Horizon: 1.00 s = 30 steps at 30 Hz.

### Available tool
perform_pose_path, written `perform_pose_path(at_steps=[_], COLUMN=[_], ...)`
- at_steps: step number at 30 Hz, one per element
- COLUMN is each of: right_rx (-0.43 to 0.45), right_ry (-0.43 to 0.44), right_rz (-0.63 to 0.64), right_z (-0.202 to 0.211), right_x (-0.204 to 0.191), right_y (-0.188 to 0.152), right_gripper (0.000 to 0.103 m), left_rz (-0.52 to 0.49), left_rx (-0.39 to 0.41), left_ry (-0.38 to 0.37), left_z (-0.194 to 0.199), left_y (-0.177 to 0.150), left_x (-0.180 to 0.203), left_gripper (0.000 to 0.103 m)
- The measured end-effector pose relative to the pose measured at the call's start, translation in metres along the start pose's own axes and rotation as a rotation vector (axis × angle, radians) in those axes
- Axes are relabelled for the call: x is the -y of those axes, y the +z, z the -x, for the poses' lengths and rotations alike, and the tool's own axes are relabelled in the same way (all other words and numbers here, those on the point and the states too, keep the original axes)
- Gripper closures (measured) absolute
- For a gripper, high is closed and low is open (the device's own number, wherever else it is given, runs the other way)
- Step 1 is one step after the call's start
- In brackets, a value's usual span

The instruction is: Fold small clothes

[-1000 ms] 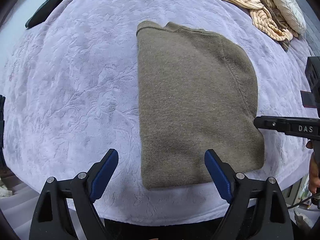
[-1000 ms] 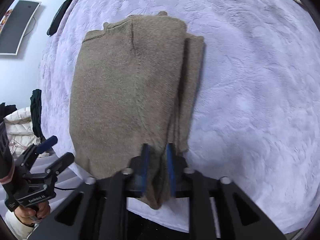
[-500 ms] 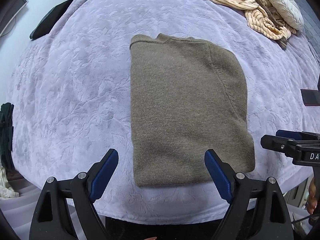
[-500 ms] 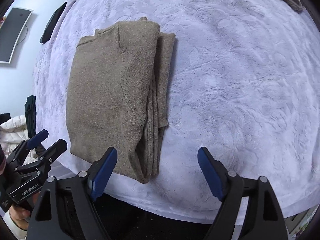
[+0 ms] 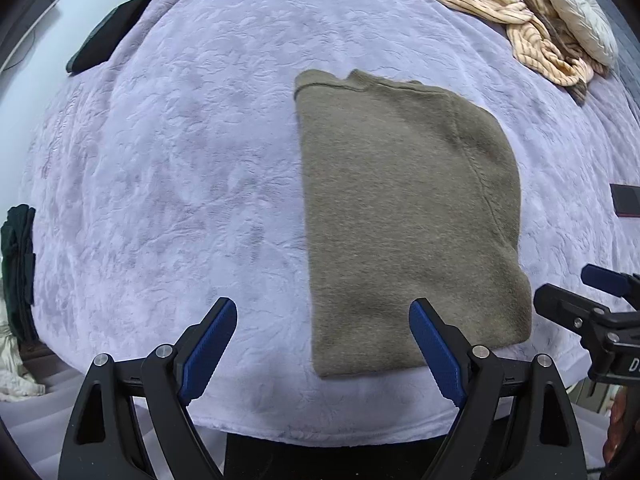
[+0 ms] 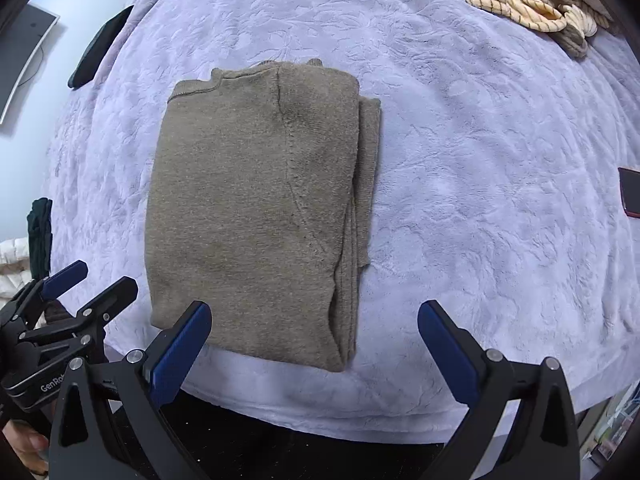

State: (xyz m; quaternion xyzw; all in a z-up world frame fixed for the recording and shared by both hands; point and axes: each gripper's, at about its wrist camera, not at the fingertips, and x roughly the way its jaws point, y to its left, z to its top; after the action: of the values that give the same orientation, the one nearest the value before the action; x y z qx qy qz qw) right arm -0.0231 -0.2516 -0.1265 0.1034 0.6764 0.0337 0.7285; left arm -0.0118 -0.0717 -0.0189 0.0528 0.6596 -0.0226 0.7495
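An olive-brown knit sweater (image 5: 404, 216) (image 6: 256, 208) lies folded into a tall rectangle on the lilac embossed bedspread (image 5: 180, 168) (image 6: 480, 184), its layered fold edges showing along the right side. My left gripper (image 5: 324, 344) hangs open above the bed's near edge, over the sweater's lower left corner, nothing between its blue pads. My right gripper (image 6: 314, 344) hovers above the sweater's near edge with its jaws opening wide, holding nothing. Each gripper shows at the side of the other's view.
A pile of cream striped and pale knit clothes (image 5: 532, 20) (image 6: 532, 4) sits at the far right of the bed. A dark flat object (image 5: 108, 32) lies at the far left, a dark red-edged device (image 6: 630, 196) at the right edge. Dark green cloth (image 5: 16, 268) hangs off the left.
My right gripper let go of the sweater's folded edge, opened wide and rose. The left gripper lifted slightly and stayed open. The sweater lies still.
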Motion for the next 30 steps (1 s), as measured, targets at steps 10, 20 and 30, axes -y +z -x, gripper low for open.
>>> perform_pose_path(at_steps=[10, 20, 30], right_rx=[0.027, 0.044, 0.050], right_ry=[-0.051, -0.086, -0.098], right_rz=[-0.037, -0.039, -0.033], right_z=[0.016, 0.028, 0.031], right_x=[-0.015, -0.022, -0.027], right_y=[0.000, -0.002, -0.002], right_gripper=[0.000, 0.000, 0.000], left_rz=[0.033, 0.031, 0.025], left_rx=[0.002, -0.005, -0.004], left_ry=[0.000, -0.036, -0.034], left_z=[0.011, 0.015, 0.017], left_y=[0.002, -0.002, -0.002], left_x=[-0.017, -0.019, -0.020], left_gripper=[0.014, 0.014, 0.014])
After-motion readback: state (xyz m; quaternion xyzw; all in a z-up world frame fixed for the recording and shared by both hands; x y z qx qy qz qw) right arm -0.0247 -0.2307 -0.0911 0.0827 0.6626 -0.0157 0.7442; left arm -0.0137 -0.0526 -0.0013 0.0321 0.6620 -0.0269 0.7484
